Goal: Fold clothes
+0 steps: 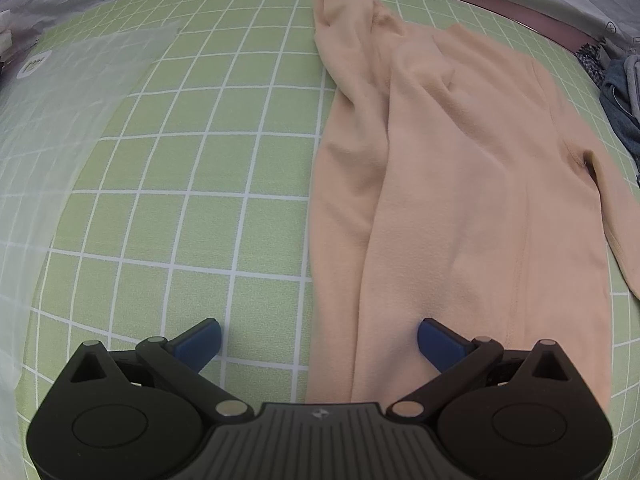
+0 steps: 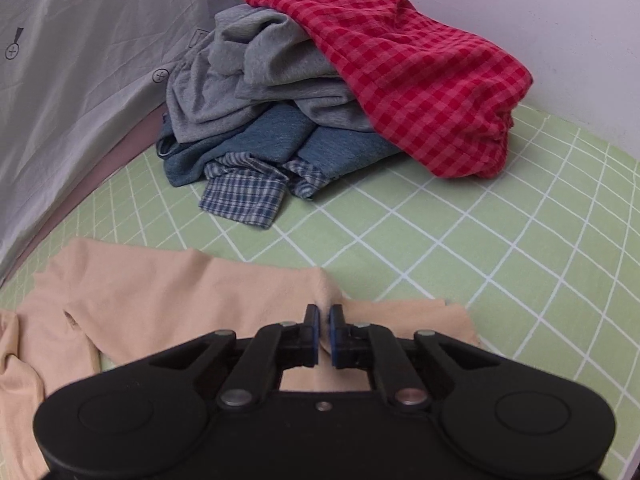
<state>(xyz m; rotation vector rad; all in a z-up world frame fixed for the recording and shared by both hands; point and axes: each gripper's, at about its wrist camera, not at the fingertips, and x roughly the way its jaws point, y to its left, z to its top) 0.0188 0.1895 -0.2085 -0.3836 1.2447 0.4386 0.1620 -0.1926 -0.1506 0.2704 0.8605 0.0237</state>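
A peach long-sleeved top point(image 1: 460, 184) lies spread on the green checked mat point(image 1: 192, 160), partly folded lengthwise. My left gripper point(image 1: 318, 342) is open just above the top's near left edge, empty. In the right wrist view the same peach top point(image 2: 168, 292) lies in the foreground. My right gripper point(image 2: 324, 320) is shut on a raised pinch of the peach sleeve fabric.
A pile of unfolded clothes stands at the back of the mat: a red checked garment point(image 2: 404, 68), grey ones point(image 2: 256, 76), blue denim-like fabric point(image 2: 280, 140) and a blue plaid piece point(image 2: 244, 196). Grey sheeting point(image 2: 68, 80) borders the mat. A translucent sheet point(image 1: 68, 120) lies at left.
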